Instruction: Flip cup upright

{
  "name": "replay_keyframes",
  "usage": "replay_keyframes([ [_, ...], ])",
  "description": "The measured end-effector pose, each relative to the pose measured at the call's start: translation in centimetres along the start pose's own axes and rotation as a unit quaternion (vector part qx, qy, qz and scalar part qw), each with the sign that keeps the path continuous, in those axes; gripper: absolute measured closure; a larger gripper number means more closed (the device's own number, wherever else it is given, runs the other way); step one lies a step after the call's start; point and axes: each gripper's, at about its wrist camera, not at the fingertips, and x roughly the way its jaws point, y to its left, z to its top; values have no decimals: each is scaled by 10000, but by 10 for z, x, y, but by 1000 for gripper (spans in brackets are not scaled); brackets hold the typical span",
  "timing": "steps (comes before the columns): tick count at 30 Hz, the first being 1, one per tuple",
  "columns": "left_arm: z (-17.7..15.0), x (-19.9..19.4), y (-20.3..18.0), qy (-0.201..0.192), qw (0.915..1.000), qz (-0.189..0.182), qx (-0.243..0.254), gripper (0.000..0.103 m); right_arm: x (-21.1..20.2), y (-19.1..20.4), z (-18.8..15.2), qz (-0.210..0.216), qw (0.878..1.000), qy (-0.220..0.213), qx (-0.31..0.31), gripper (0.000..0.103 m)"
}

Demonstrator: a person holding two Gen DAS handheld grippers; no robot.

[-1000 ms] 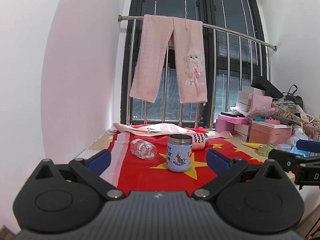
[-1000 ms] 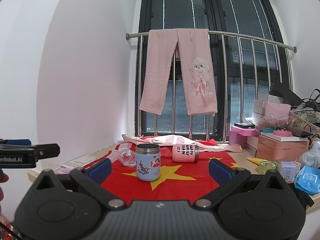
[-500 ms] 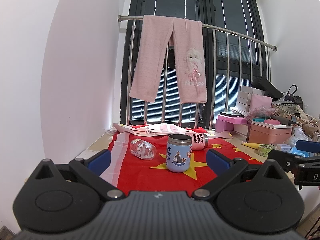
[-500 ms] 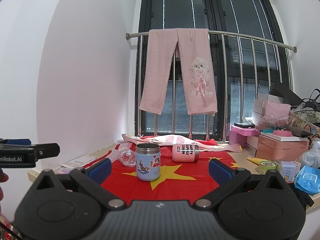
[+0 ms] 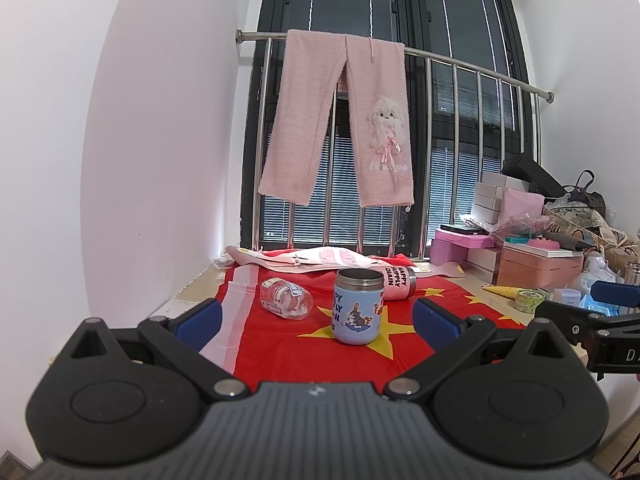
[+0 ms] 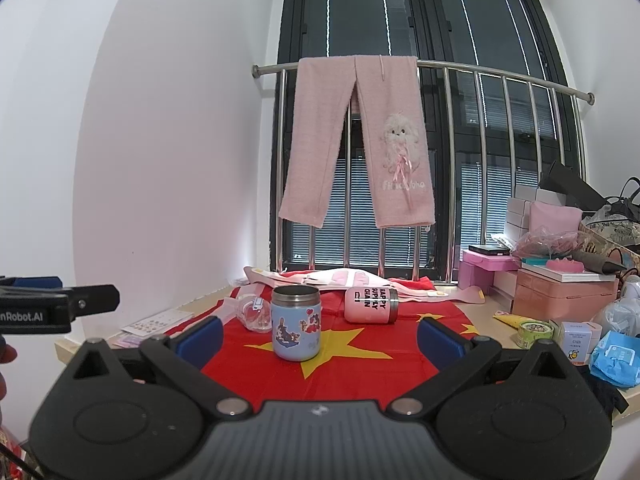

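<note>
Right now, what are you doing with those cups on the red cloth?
Nobody is touching a cup yet. The left tool and the right tool are both open and held back from the red cloth. The blue cup stands upright in the middle. The pink cup lies on its side behind it, and a clear cup lies tipped over too. Those still need standing up.

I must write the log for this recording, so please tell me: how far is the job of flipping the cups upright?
Done: the blue cup stands upright on the red flag cloth. In hand: nothing; the left gripper and right gripper are both open and short of the cups. Left: the pink cup lies on its side behind the blue one, and the clear cup lies tipped over too.
</note>
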Motion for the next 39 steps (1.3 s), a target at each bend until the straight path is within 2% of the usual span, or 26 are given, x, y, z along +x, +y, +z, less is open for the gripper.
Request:
replay_keyframes([
  [29, 2, 1, -3, 8, 10000, 2, 0, 0, 2, 4, -2, 12, 10000, 21, -16, 0],
  [39, 12, 15, 10, 161, 9998, 98, -45, 0, 22, 1, 1, 8, 9998, 177, 7, 0],
])
